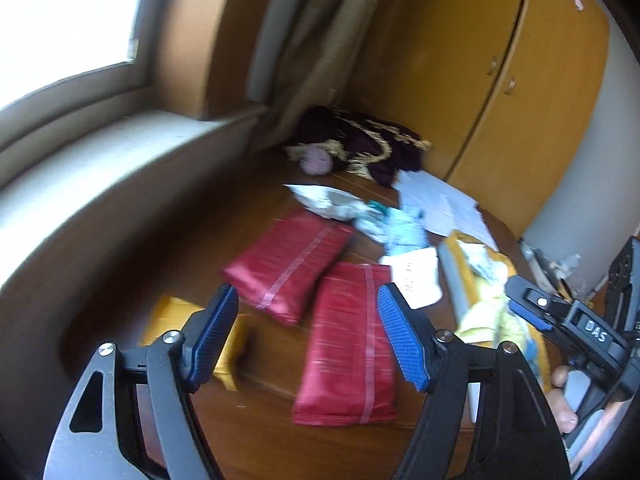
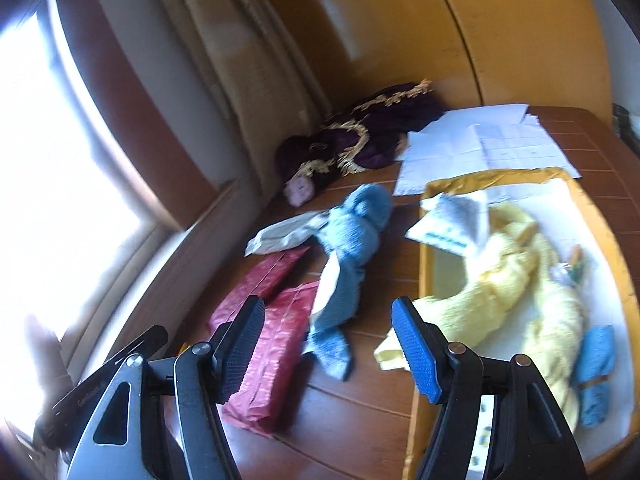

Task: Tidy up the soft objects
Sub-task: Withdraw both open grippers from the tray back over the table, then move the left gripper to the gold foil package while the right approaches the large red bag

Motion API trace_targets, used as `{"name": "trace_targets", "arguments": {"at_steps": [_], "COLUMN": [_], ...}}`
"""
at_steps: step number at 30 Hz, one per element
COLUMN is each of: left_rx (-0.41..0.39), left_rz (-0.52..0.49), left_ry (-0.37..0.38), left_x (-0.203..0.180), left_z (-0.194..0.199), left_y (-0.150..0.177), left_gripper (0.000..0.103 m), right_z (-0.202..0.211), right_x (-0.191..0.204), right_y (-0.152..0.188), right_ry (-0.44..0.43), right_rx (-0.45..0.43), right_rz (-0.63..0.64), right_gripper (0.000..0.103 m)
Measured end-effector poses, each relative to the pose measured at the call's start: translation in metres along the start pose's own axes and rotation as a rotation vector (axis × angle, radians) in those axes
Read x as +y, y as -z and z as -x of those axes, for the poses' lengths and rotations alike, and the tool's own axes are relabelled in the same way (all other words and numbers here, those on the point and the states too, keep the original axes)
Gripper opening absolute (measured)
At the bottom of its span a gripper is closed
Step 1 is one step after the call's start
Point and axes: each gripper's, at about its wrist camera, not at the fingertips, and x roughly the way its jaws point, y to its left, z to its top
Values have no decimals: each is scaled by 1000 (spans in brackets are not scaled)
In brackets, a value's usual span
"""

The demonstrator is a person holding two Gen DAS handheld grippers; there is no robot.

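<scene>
Two red soft packets (image 1: 346,340) (image 2: 276,344) lie on the brown wooden table (image 2: 360,396). Beside them sprawls a light blue knitted cloth (image 2: 352,248) (image 1: 400,228). A yellow knitted cloth (image 2: 516,280) (image 1: 492,308) lies in a yellow-rimmed white tray (image 2: 600,216), with a small blue roll (image 2: 596,368) at its near right. My left gripper (image 1: 308,340) hovers open above the red packets, holding nothing. My right gripper (image 2: 328,348) is open over the blue cloth's near end, also empty. It also shows at the right edge of the left wrist view as the right gripper (image 1: 568,320).
A dark purple cloth with gold trim (image 2: 368,136) (image 1: 360,148) lies at the table's far corner by the curtain (image 2: 240,64). White papers (image 2: 480,140) and a white plastic bag (image 2: 280,236) lie beyond the cloths. A yellow padded envelope (image 1: 184,328) sits near left. Wardrobe doors (image 1: 520,80) stand behind.
</scene>
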Motion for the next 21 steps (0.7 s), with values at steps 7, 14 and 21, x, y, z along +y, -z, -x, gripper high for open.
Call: {"name": "trace_targets", "arguments": {"at_steps": [7,14,21], "left_rx": [38,135,196], "left_rz": [4,18,40], "left_ry": [-118,-135,-93], "left_x": [36,50,49], "left_z": [-13,-43,-58], "left_y": [2,13,18], "left_gripper": [72,72,72], "right_z": [-22,-59,-83], "right_x": [32,54,63], "right_y": [17,41,55], "right_ry": [-55,-26,37], "right_rx": [83,202,271], "right_rz": [48,86,101], "right_gripper": [69,75,75]}}
